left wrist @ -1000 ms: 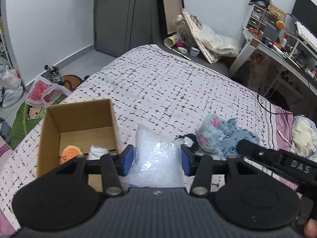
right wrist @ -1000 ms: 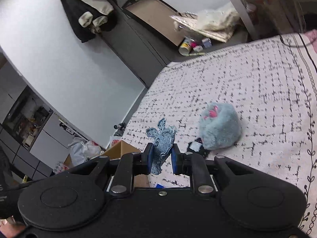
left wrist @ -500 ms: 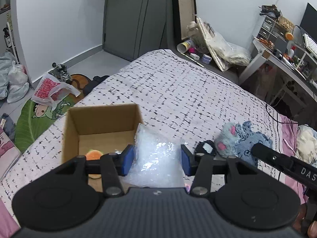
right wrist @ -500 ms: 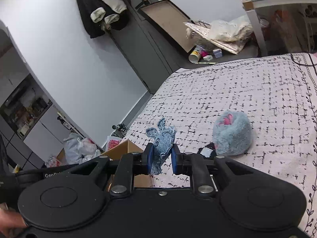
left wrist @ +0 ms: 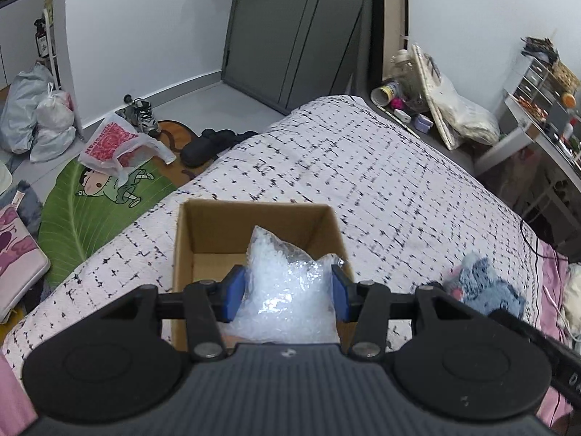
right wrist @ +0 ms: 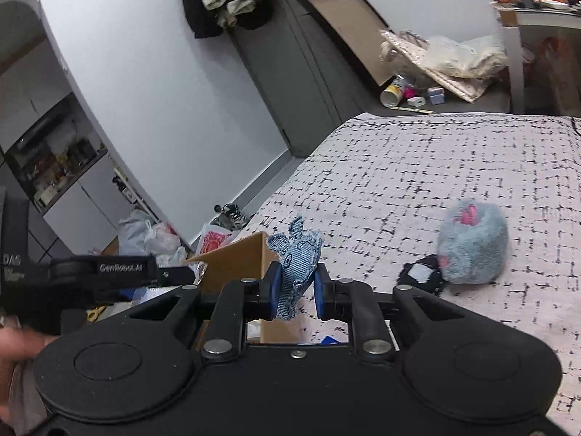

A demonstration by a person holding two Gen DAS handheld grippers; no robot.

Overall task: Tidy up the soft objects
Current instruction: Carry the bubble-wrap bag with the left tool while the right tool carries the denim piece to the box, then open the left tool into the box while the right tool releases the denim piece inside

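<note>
One cardboard box (left wrist: 254,239) is seen open-topped on the bed (left wrist: 381,181), near the bed's left edge, and is taken here as the landmark. To the left of the box, on the floor, one green leaf-shaped mat (left wrist: 90,210) and one red-and-white plastic bag (left wrist: 112,141) are seen.

One clear plastic bag (left wrist: 287,290) of small white pieces is pinched between the blue pads of the left gripper (left wrist: 288,292), whose jaws are held partly apart by the bag's bulk. The bag is held directly over the box opening, with the gripper angled steeply downward toward the box. What lies inside the box is mostly hidden by the bag.

To the right of the box, one small black item (right wrist: 421,278) is seen on the bed, touching one grey fluffy plush (right wrist: 472,243) with pink markings.

One small blue denim toy (right wrist: 296,265) is pinched between the nearly closed pads of the right gripper (right wrist: 295,292). It is held above the bed, just beside the box's right corner in the right wrist view, with the gripper tilted gently downward. In the left wrist view the same toy shows as a blurred blue shape well to the right of the box. One hand (right wrist: 18,356) is partly seen at the lower left edge of the right wrist view, behind the left gripper's body.
</note>
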